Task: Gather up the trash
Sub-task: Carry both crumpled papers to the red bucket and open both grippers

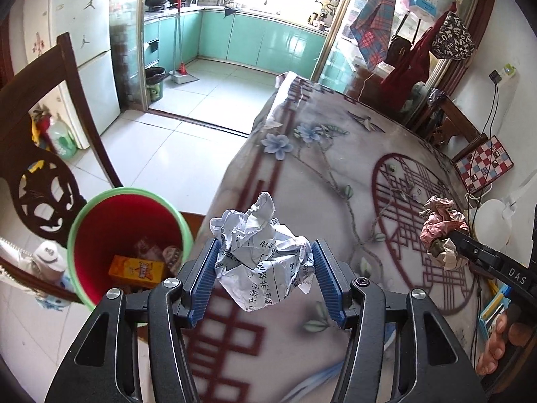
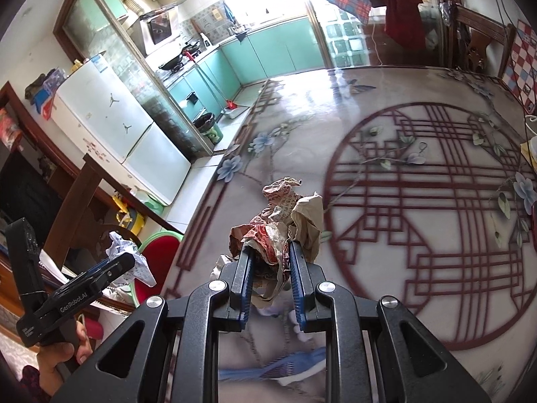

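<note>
My left gripper [image 1: 265,255] is shut on a crumpled white printed paper ball [image 1: 263,255], held above the table's left edge. Just left of it and lower stands a red bin with a green rim [image 1: 100,206]; an orange box [image 1: 137,270] and other scraps lie inside. My right gripper [image 2: 270,252] is shut on a crumpled red-and-brown paper wad [image 2: 282,215], held over the patterned tablecloth [image 2: 419,184]. The left wrist view shows that wad [image 1: 441,225] at the right. In the right wrist view the white ball [image 2: 129,252] and the bin [image 2: 161,252] sit at the lower left.
A dark carved wooden chair [image 1: 43,181] stands behind the bin. A white fridge [image 1: 97,77] lines the left wall, and a doorway opens onto a kitchen with teal cabinets [image 1: 255,42]. Cables, a checked box [image 1: 486,163] and a white device [image 1: 491,220] crowd the table's right side.
</note>
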Motion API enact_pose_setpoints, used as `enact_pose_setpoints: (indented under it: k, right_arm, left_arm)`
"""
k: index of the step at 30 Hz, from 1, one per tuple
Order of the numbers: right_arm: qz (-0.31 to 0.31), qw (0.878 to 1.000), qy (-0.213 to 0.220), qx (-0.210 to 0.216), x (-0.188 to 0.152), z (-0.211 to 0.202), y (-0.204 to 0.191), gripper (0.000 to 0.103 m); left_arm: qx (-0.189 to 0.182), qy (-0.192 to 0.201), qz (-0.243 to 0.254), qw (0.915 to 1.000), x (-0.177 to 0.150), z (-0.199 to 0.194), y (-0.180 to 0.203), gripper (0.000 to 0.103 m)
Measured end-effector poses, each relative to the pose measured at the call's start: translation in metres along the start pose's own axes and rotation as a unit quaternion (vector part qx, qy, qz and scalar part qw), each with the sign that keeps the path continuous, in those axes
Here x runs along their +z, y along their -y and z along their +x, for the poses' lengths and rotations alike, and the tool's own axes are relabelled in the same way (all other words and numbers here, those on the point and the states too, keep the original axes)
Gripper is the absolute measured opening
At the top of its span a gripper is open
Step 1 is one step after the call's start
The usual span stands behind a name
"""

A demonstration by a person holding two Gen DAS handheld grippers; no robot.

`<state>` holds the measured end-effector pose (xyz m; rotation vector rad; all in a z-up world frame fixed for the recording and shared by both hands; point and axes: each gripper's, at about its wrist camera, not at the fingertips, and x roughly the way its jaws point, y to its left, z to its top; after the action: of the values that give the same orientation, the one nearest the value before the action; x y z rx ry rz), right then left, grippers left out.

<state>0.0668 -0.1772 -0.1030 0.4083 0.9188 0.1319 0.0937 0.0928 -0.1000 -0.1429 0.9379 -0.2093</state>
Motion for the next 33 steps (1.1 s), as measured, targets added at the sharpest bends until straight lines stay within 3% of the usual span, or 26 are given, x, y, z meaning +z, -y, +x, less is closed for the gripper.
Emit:
enact_pose_setpoints:
  k: [16, 33]
  right_arm:
    - [-0.015, 1.000, -0.022, 0.011, -0.034, 0.039, -0.092, 0.018]
    - [-0.007, 1.000, -0.022, 0.008, -0.041, 0.049, -0.112, 0.018]
  left_arm:
    - [0.017, -0.015, -0.018, 0.9996, -0.002, -0.006, -0.095, 0.055]
    - [0.007, -0.027, -0.017, 0.9995, -0.001, 0.003, -0.115, 0.055]
